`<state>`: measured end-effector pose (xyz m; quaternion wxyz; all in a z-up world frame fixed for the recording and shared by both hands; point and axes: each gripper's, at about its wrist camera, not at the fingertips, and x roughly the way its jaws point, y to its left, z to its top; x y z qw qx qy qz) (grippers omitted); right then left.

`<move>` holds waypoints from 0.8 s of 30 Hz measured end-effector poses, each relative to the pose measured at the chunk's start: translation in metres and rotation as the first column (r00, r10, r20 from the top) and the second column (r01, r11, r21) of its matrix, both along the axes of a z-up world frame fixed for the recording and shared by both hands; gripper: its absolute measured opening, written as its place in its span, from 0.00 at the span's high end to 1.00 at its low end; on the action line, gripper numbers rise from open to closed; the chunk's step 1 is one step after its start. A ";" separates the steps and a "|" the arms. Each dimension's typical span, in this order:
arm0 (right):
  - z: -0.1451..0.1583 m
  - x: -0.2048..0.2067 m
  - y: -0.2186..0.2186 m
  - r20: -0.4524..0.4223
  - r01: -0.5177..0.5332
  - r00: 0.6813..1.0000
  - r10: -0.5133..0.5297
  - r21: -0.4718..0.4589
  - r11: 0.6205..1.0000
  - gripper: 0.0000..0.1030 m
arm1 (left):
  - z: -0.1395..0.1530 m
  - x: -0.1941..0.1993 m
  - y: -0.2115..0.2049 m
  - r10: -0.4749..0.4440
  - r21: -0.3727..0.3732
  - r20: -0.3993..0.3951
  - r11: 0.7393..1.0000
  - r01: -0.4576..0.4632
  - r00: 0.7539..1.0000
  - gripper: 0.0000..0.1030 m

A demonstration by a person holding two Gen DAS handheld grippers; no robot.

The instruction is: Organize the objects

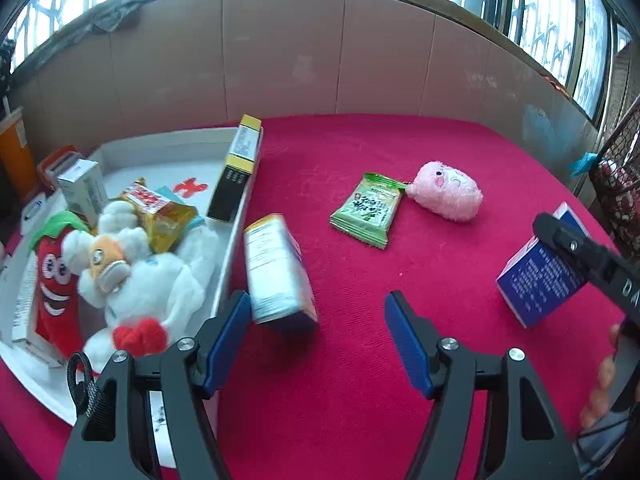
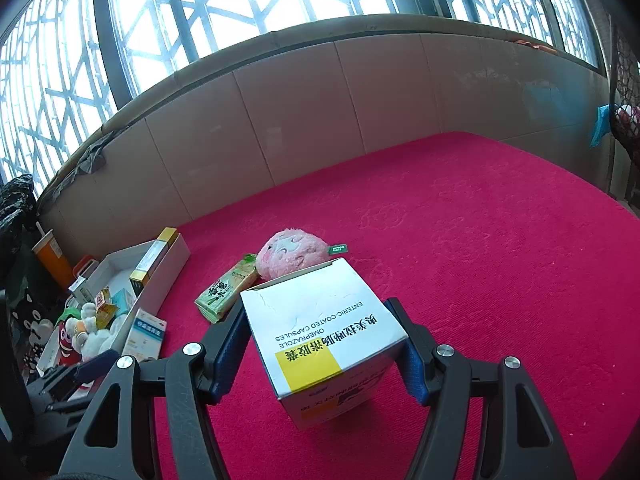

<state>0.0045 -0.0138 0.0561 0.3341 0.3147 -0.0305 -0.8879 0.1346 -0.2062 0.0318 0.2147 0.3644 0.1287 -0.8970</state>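
Observation:
My right gripper (image 2: 318, 306) is shut on a white capsule box (image 2: 320, 328) with a yellow patch, its pads against both sides. The left wrist view shows that box's blue side (image 1: 540, 280) under a right finger (image 1: 572, 248). My left gripper (image 1: 316, 300) is open over the red cloth. Just ahead of its left pad, a blurred white-and-blue box (image 1: 276, 272) leans against the outer wall of the white tray (image 1: 240, 216). A green snack packet (image 1: 366, 210) and a pink plush (image 1: 448, 192) lie together further back.
The tray holds a black-and-yellow box (image 1: 238, 168), a red chili plush (image 1: 54, 276), a white plush (image 1: 132, 276), a yellow packet (image 1: 160, 212) and a small white box (image 1: 82, 184). An orange cup (image 1: 14, 152) stands behind it. A wire basket (image 1: 624, 184) is at the right edge.

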 end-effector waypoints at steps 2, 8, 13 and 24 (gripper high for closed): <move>0.000 -0.001 0.000 0.003 0.002 1.000 -0.002 -0.001 1.000 0.31 | -0.003 -0.001 -0.002 0.007 0.017 0.003 1.000 -0.007 1.000 0.33; -0.002 -0.001 0.000 0.010 0.002 1.000 -0.002 0.001 1.000 0.31 | -0.008 -0.017 -0.003 -0.001 0.007 0.039 1.000 0.000 0.999 0.33; -0.003 0.000 0.001 0.009 0.002 1.000 -0.002 0.003 1.000 0.31 | -0.013 -0.034 -0.002 0.018 -0.058 0.061 0.998 -0.014 0.998 0.33; -0.002 0.006 -0.003 -0.008 -0.001 1.000 0.001 0.022 1.000 0.31 | -0.005 -0.022 0.009 -0.074 -0.087 -0.007 0.993 0.073 0.997 0.77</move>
